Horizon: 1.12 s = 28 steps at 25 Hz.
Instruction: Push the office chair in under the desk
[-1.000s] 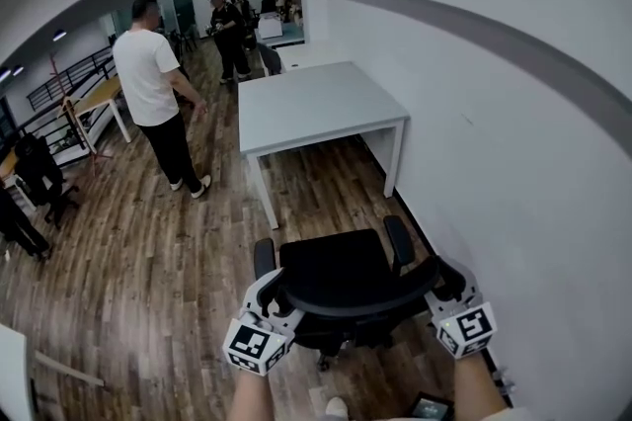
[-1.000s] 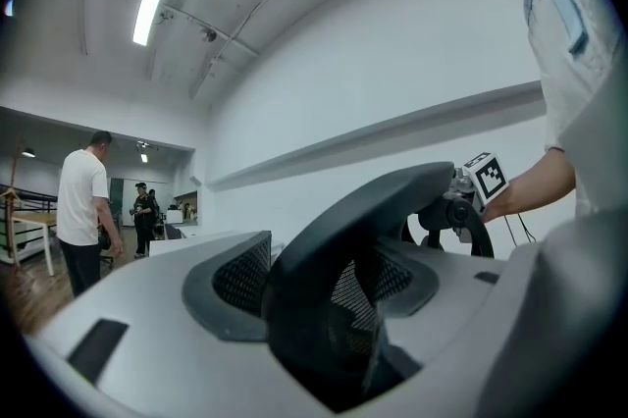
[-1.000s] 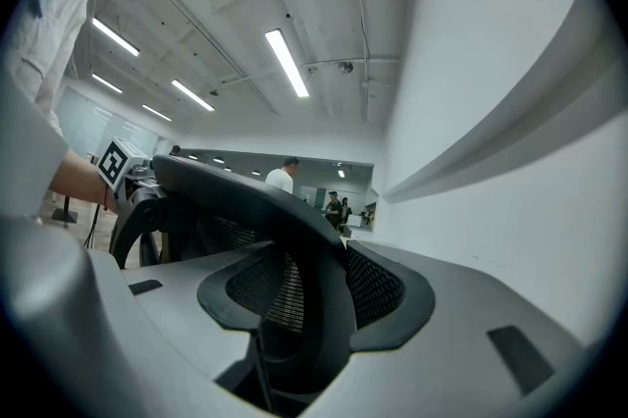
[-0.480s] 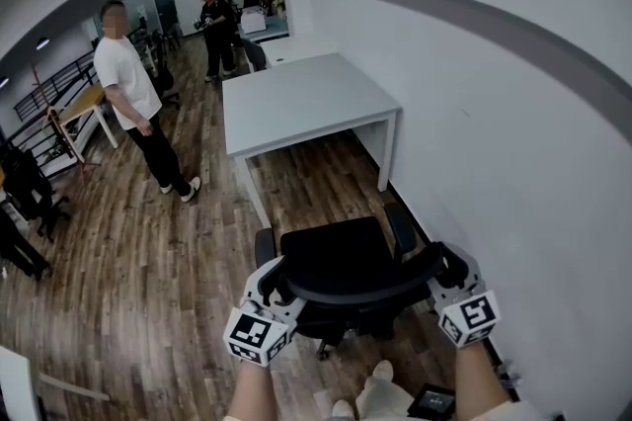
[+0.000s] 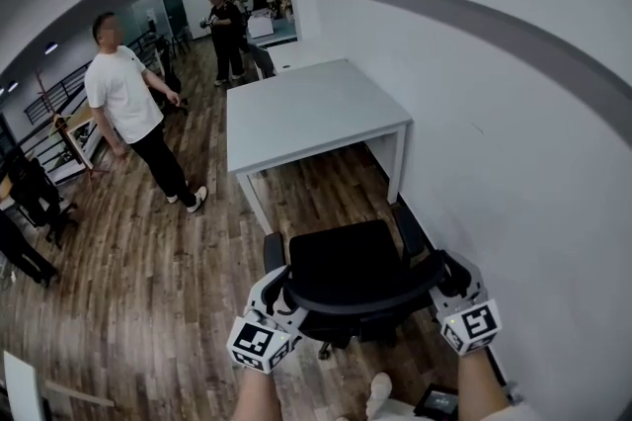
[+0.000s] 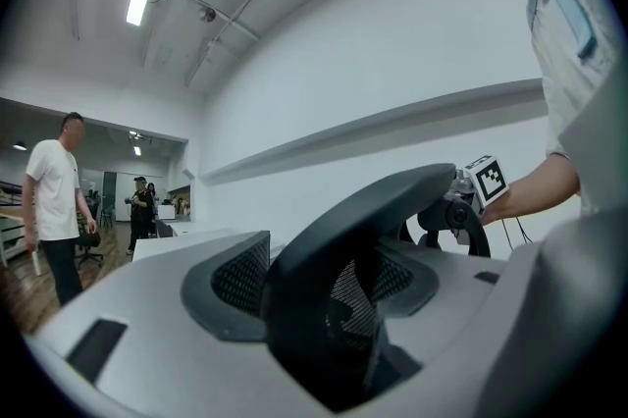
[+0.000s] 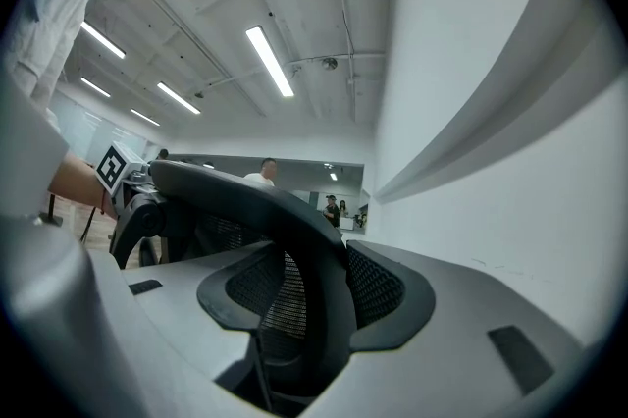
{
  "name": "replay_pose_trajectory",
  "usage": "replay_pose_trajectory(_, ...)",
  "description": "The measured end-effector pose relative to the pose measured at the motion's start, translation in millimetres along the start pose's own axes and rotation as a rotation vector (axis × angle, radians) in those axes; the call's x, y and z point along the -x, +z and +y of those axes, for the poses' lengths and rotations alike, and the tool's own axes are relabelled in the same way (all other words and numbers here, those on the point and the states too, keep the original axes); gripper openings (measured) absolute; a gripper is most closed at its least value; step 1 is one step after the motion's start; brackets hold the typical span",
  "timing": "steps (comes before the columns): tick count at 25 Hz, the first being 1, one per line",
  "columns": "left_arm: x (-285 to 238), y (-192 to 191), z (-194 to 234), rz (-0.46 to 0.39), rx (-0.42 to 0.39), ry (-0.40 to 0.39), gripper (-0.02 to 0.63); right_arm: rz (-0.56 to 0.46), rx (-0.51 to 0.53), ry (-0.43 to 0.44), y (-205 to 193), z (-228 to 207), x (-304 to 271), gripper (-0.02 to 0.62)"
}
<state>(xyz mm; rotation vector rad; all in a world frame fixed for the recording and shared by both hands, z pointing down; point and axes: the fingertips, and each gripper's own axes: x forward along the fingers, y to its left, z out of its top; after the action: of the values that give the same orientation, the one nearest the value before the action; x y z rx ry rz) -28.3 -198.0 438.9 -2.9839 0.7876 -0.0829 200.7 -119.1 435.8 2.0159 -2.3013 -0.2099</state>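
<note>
A black office chair [image 5: 341,261] stands on the wood floor, its seat facing a white desk [image 5: 306,108] a short way ahead, beside the wall. My left gripper [image 5: 279,294] is shut on the left end of the curved backrest rim [image 5: 360,298]. My right gripper [image 5: 444,279] is shut on the right end. In the left gripper view the rim [image 6: 363,220] runs between the left gripper's [image 6: 324,298] mesh pads, and in the right gripper view the rim [image 7: 285,220] fills the right gripper [image 7: 304,308]. The chair's wheels are mostly hidden under the seat.
A white wall [image 5: 513,162] runs close along the right of chair and desk. A person in a white shirt [image 5: 123,103] stands left of the desk. More people [image 5: 225,24] and a second desk [image 5: 301,53] are farther back. A dark chair [image 5: 39,182] stands at the far left.
The chair and both grippers have moved forward towards the desk, which now looks nearer. The person in white has shifted further left and turned.
</note>
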Motion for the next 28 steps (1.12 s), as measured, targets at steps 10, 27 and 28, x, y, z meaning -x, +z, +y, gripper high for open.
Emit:
replay_pose_trajectory(10,-57,1,24,0.006,0.0,0.047,0.262,0.005,0.005,0.054,-12,-48,-52,0.21)
replay_pose_trajectory(27,-121,3,58,-0.012,0.0,0.074,0.262,-0.035,-0.031,0.075,-17,-99,-116,0.212)
replay_pose_trajectory(28,-124,3,61,-0.012,0.001,0.074,0.262,-0.034,-0.03,0.077,-18,-100,-120,0.212)
